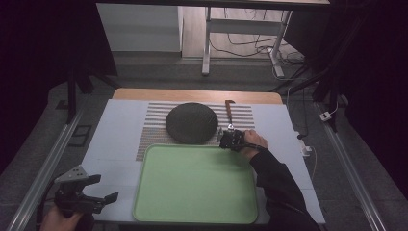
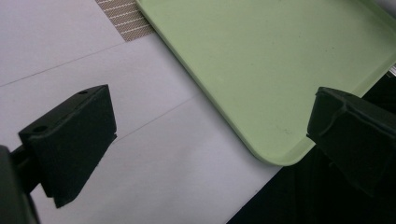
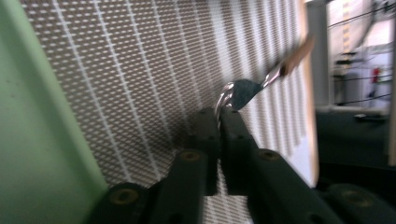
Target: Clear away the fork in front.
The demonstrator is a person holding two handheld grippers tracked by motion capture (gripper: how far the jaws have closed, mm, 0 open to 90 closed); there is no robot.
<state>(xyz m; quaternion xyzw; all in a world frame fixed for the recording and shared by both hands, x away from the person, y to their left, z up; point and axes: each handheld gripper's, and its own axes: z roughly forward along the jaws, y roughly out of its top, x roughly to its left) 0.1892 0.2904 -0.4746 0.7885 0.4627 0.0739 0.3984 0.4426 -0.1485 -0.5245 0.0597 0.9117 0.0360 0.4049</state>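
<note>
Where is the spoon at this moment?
In the high view, the spoon lies on the striped mat, right of the dark plate, its bowl in the right gripper.

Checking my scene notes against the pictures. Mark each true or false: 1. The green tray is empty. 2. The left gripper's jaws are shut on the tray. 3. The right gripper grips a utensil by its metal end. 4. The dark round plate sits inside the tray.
1. True: the green tray holds nothing.
2. False: the left gripper has jaws wide open, off the tray's near left corner.
3. True: the right gripper is shut on the utensil.
4. False: the dark round plate lies on the striped mat beyond the tray.
</note>
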